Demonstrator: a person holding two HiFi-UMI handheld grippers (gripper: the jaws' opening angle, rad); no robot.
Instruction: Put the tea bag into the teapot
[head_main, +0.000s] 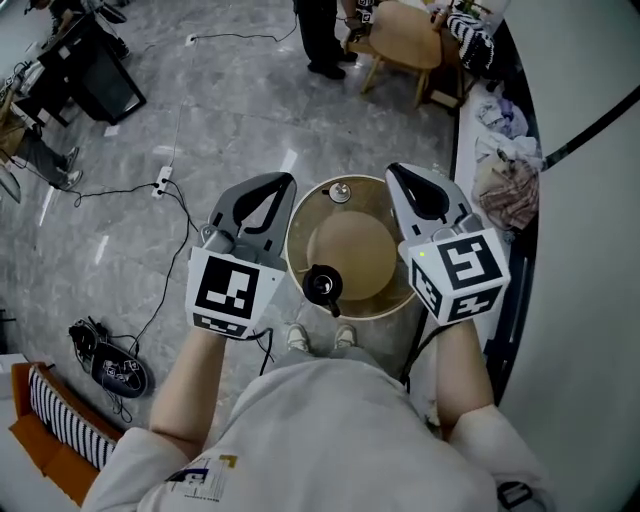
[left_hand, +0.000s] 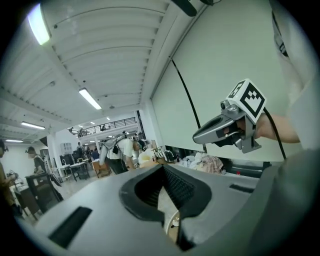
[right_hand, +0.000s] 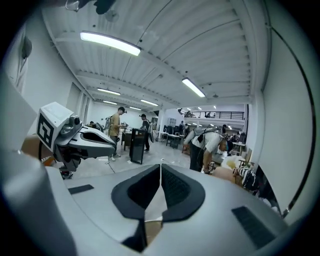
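A small black teapot (head_main: 322, 287) stands at the near edge of a round wooden table (head_main: 390, 290). At the table's far edge lies a small pale round object (head_main: 340, 191), too small to identify; no tea bag can be told apart. My left gripper (head_main: 284, 181) hovers over the table's left rim, jaws closed together, nothing between them. My right gripper (head_main: 393, 170) hovers over the right rim, likewise shut and empty. Both point away from me, level, well above the table. Each gripper view shows its own closed jaws, left gripper (left_hand: 162, 167) and right gripper (right_hand: 160, 166), aimed into the room.
Cables and a power strip (head_main: 161, 184) trail over the grey floor at left. A wooden chair (head_main: 403, 38) and a standing person (head_main: 320, 35) are at the far side. A cluttered ledge (head_main: 505, 170) runs along the right wall. A striped bag (head_main: 55, 420) lies near left.
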